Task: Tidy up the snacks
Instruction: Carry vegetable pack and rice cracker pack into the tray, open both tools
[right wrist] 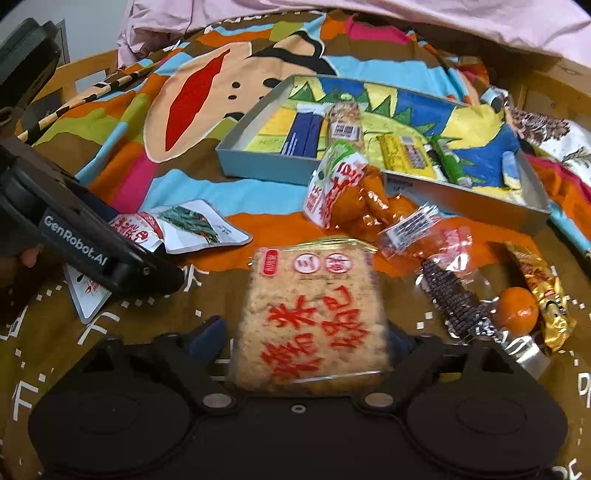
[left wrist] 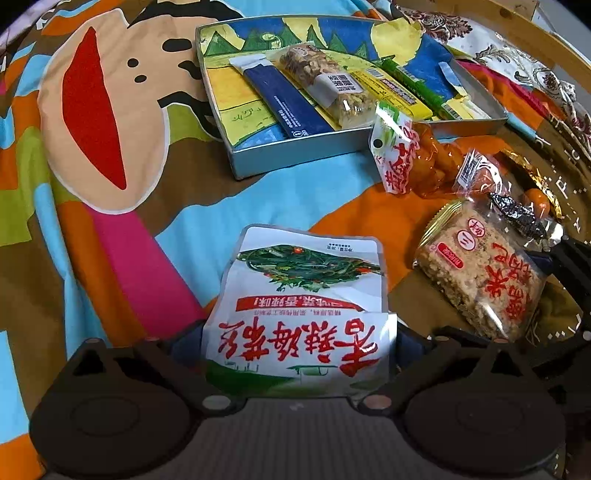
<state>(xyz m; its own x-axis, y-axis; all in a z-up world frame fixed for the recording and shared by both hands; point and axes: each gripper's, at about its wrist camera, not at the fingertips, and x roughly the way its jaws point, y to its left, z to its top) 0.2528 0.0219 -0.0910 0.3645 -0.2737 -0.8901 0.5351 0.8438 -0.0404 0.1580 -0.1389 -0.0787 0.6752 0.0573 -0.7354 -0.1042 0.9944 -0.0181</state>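
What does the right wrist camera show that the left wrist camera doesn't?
Only the right wrist view shows the left gripper from outside, its jaws on the white seaweed packet, plus a pink cloth behind. Only the left wrist view shows that packet's full printed front between its own jaws. Both show the tin tray of snack bars, the rice cracker pack, the orange snack bag and the small orange.

Glossy plastic wrappers point(right wrist: 310, 317) — matt cloth point(left wrist: 110, 258)
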